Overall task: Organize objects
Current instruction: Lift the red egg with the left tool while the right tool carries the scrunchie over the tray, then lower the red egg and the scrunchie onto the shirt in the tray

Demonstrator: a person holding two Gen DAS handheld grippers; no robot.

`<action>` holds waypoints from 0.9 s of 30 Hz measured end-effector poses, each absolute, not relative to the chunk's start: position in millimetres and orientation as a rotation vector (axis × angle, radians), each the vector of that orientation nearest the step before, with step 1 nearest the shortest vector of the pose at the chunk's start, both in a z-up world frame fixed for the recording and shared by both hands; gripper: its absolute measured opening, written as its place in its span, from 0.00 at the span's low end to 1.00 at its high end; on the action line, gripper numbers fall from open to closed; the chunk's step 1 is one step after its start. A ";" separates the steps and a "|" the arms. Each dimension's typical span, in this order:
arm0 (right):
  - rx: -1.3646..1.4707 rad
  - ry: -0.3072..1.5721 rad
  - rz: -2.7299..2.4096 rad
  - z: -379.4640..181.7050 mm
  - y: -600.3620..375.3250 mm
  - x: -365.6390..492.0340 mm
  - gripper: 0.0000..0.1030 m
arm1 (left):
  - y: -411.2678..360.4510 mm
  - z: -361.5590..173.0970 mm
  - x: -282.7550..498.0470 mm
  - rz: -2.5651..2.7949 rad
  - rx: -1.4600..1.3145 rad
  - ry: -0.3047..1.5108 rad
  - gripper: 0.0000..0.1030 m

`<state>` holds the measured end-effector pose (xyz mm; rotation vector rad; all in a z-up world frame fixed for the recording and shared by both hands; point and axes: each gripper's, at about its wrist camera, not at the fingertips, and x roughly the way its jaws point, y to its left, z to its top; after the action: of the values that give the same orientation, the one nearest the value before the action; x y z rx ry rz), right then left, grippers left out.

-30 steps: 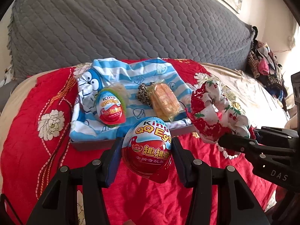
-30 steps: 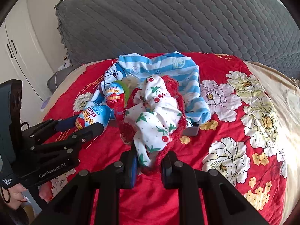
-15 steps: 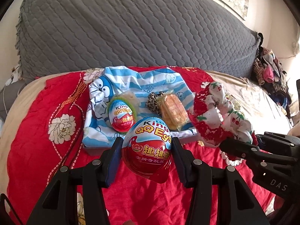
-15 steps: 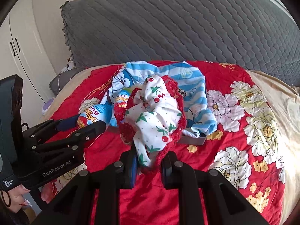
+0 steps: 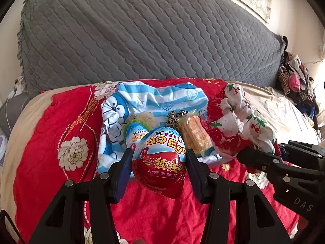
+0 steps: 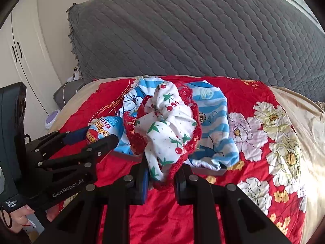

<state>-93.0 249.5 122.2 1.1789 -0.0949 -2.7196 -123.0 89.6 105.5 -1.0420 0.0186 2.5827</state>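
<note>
1. Left gripper – clamped on toy egg, long axis upright, just short of grey tray.
2. Right gripper – pinching cherry-print cloth, nearer tray, hanging over its front edge.

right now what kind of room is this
Most likely a bedroom: a bed spread with a red floral satin cover, a big grey quilted headboard cushion behind it, and white wardrobe doors beside the bed.

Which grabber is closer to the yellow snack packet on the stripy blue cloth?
Probably left. The left gripper sits just in front of the yellow snack packet; the right gripper comes in from the side.
</note>
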 end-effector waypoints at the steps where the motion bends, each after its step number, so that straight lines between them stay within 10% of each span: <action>1: 1.181 -0.091 -2.716 121.9 248.0 -97.5 0.19 | 89.8 105.6 -126.1 2.585 -1.043 0.022 0.52; 27: 1.233 -0.093 -2.698 87.6 246.5 -200.7 0.19 | 95.9 66.9 -224.2 2.617 -1.105 0.058 0.52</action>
<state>-200.7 246.5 87.6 1.2335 -0.0930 -2.6979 -224.2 95.9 66.9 -1.1050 0.0581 2.6165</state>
